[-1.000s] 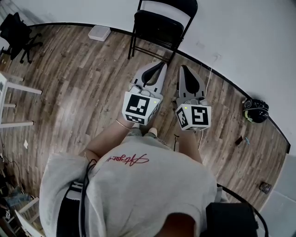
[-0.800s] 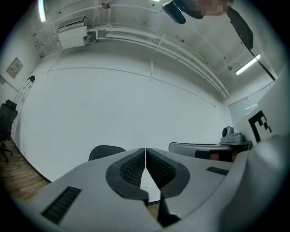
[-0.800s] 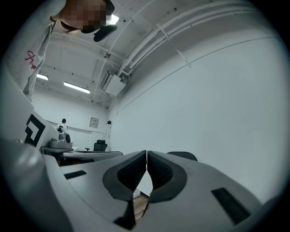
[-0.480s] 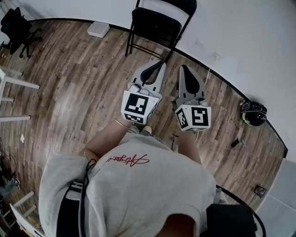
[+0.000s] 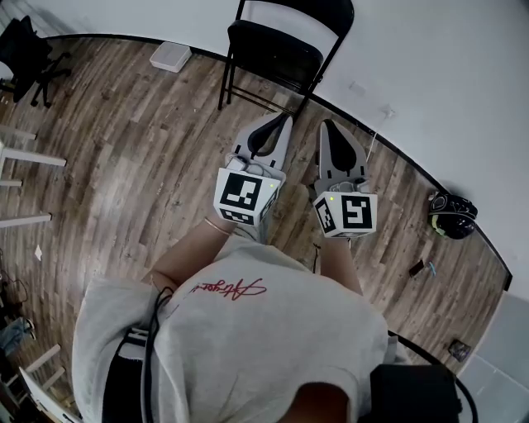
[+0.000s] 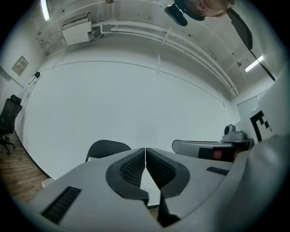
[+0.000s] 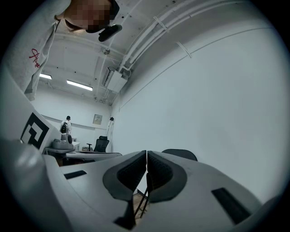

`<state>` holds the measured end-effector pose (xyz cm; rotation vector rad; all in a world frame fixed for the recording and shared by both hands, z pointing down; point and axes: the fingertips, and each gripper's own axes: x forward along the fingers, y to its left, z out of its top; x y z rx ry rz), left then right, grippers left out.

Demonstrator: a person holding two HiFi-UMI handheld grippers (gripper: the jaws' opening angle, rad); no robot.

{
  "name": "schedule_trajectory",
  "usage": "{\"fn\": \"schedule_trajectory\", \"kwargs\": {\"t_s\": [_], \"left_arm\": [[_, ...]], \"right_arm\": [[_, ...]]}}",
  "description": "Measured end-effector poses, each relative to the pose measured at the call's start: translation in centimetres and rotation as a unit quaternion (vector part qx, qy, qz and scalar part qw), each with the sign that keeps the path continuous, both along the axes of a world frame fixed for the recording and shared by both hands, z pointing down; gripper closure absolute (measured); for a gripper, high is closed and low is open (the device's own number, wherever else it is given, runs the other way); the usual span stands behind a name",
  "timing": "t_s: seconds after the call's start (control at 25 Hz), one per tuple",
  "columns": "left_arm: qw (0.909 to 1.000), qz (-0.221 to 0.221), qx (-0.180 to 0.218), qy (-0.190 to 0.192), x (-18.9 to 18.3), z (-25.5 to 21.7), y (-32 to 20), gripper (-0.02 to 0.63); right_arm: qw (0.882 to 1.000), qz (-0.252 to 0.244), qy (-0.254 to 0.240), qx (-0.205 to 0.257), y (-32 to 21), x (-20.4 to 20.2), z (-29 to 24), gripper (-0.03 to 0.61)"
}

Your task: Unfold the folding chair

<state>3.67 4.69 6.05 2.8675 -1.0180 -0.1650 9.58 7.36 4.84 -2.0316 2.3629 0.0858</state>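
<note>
The black folding chair [image 5: 274,51] stands by the white wall with its seat down and its backrest [image 5: 307,8] against the wall. Both grippers are held level in front of the person, short of the chair and not touching it. My left gripper [image 5: 285,121] is shut with nothing between its pads and points at the chair's front right leg. My right gripper [image 5: 326,124] is shut and empty, just right of the chair. The left gripper view shows the shut left gripper [image 6: 145,150] with the backrest [image 6: 107,147] beyond. In the right gripper view, chair legs [image 7: 142,201] show below the shut right gripper [image 7: 147,153].
A white box [image 5: 169,56] lies on the wood floor left of the chair. A black office chair [image 5: 31,48] is at the far left, white table legs [image 5: 18,157] below it. A helmet [image 5: 453,213] and small items [image 5: 418,268] lie at the right. A cable hangs from a wall socket [image 5: 386,111].
Both grippers, still shut, have moved forward together toward the chair with the person. The floor items have slid back in the head view.
</note>
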Motion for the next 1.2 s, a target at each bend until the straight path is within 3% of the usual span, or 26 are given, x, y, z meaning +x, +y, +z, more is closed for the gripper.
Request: {"fn": "schedule_trajectory", "kwargs": {"t_s": [0.4, 0.6, 0.72, 0.76, 0.84, 0.88, 0.96, 1.0, 1.04, 1.12, 1.16, 1.2], "left_arm": [[0.9989, 0.042, 0.013, -0.014, 8.2, -0.5, -18.0, 0.594], [0.9974, 0.063, 0.019, -0.029, 11.0, 0.2, -22.0, 0.594], [0.9935, 0.091, 0.032, -0.060, 13.4, 2.2, -24.4, 0.591], [0.9917, 0.099, 0.039, -0.072, 14.1, 3.0, -25.3, 0.572], [0.9854, 0.125, 0.046, -0.106, 15.4, 5.0, -27.2, 0.377], [0.9798, 0.145, 0.050, -0.128, 16.0, 6.1, -28.2, 0.357], [0.9583, 0.194, 0.079, -0.195, 17.3, 8.8, -30.2, 0.314], [0.9379, 0.224, 0.101, -0.245, 17.8, 10.7, -31.0, 0.310], [0.9091, 0.259, 0.122, -0.303, 18.1, 12.9, -31.6, 0.305], [0.8385, 0.329, 0.143, -0.410, 18.3, 17.7, -32.3, 0.305], [0.8074, 0.354, 0.146, -0.449, 18.3, 19.7, -32.7, 0.305], [0.7827, 0.371, 0.147, -0.477, 18.4, 21.4, -33.0, 0.305]], "right_arm": [[0.999, 0.033, 0.004, 0.011, -17.9, 7.8, -0.8, 0.561], [0.998, 0.051, 0.010, -0.018, -22.2, 10.4, 0.3, 0.561], [0.998, 0.056, 0.009, -0.040, -24.0, 12.3, 1.9, 0.561], [0.997, 0.057, 0.009, -0.048, -24.3, 13.0, 2.5, 0.561], [0.996, 0.060, 0.006, -0.062, -25.0, 14.1, 3.8, 0.561], [0.996, 0.060, 0.004, -0.068, -25.3, 14.6, 4.4, 0.561], [0.995, 0.056, 0.000, -0.081, -25.9, 15.4, 5.6, 0.561], [0.995, 0.055, -0.002, -0.087, -26.0, 15.7, 6.3, 0.561], [0.994, 0.056, -0.004, -0.093, -26.1, 15.9, 6.9, 0.561], [0.993, 0.063, -0.009, -0.102, -26.0, 16.5, 8.0, 0.561], [0.992, 0.065, -0.011, -0.106, -26.1, 16.8, 8.5, 0.561], [0.992, 0.067, -0.012, -0.110, -26.3, 17.2, 9.0, 0.561]]}}
